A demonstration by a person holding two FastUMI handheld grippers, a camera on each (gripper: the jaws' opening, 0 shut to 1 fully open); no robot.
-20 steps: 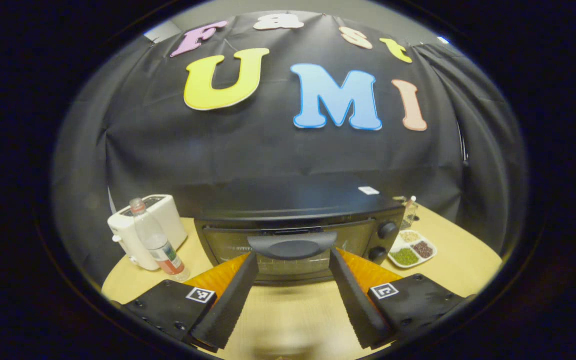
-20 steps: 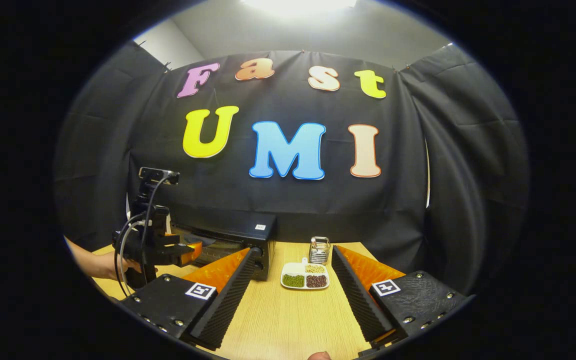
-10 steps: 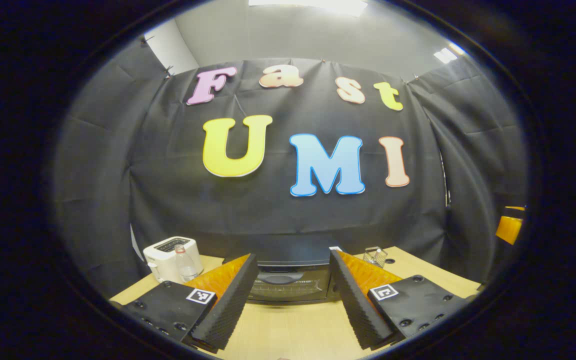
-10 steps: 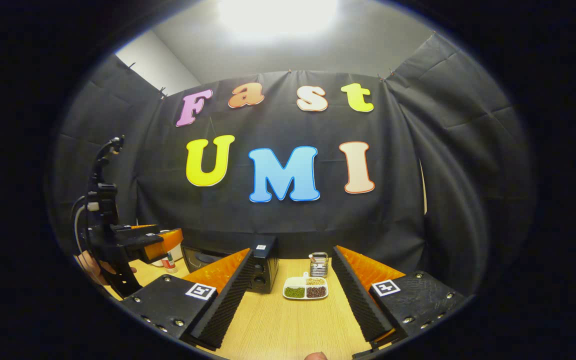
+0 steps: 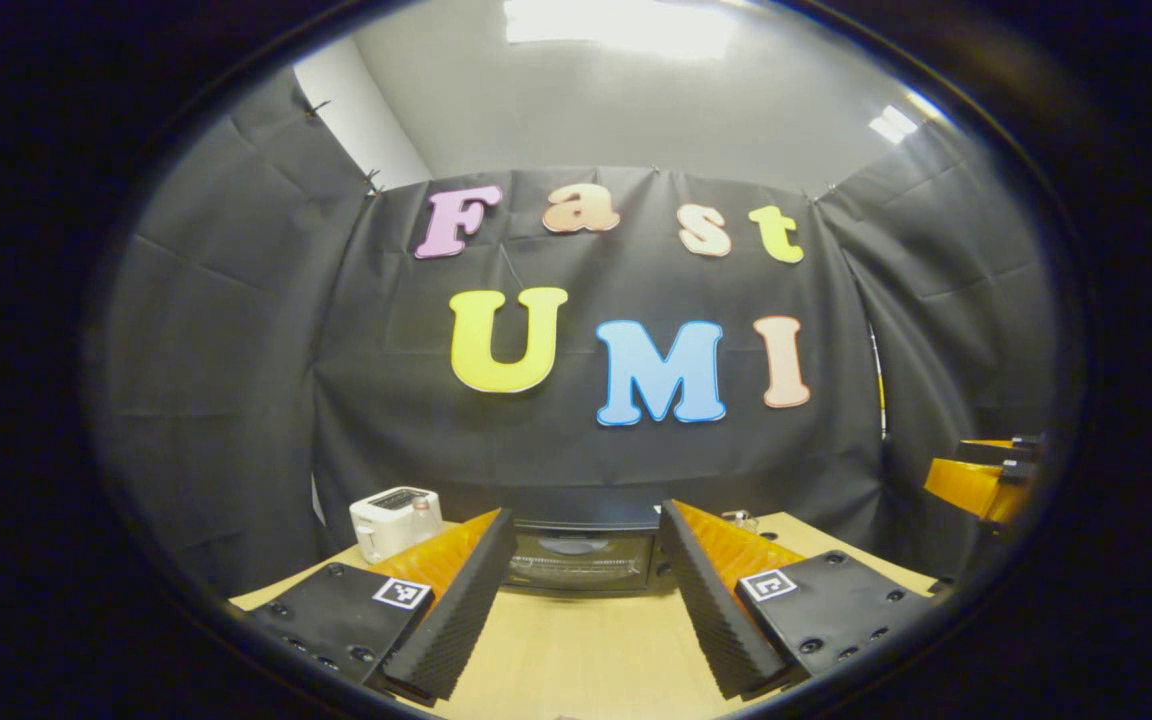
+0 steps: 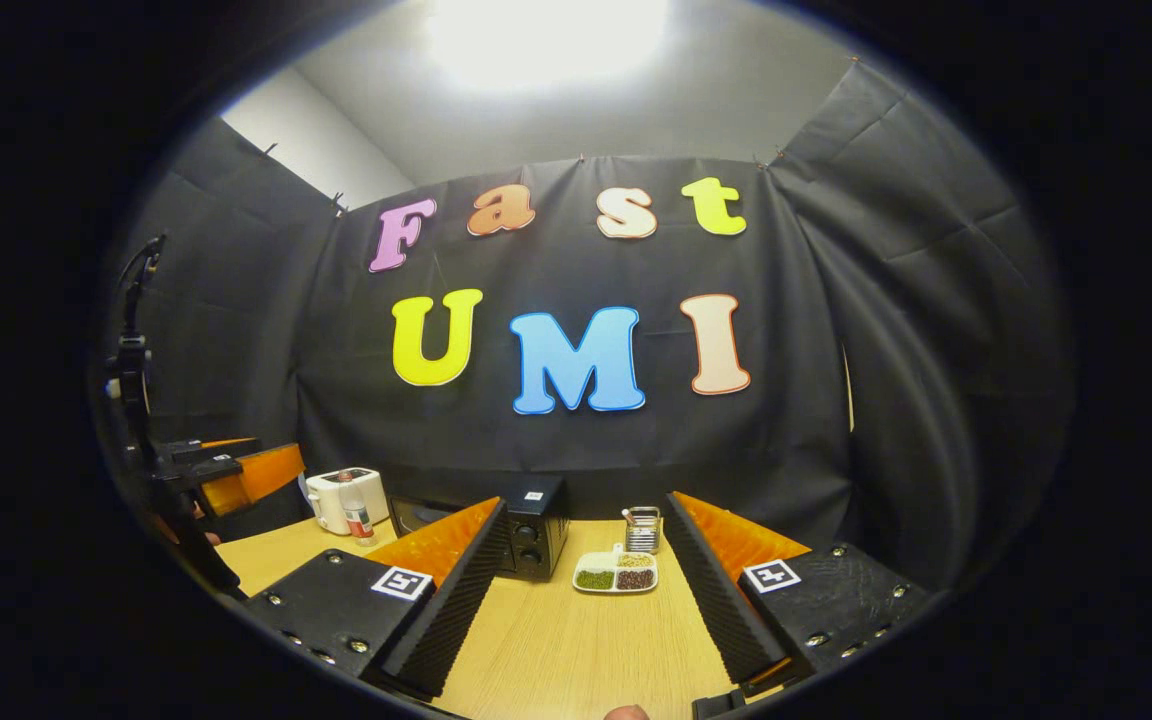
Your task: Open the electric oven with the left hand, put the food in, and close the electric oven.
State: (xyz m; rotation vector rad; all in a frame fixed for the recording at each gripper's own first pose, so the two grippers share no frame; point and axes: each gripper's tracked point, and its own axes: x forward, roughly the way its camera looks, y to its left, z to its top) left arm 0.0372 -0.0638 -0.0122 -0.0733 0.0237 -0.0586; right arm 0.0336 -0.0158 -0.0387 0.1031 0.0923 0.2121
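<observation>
In the left gripper view, a white toaster stands at the far left of the wooden table, with a small bottle just beside it. Next comes the left gripper, its jaws spread wide and holding nothing, framing the electric oven, which sits at the back of the table against the cloth wall with its door closed. At the far right edge of this view part of the right gripper shows, above the table. In the right gripper view, the left gripper appears at the far left, then the toaster and bottle, then the oven. The right gripper is likewise released and empty. Between its fingers, near the oven's right side, lies a divided white dish of food, with a small wire holder just behind it.
</observation>
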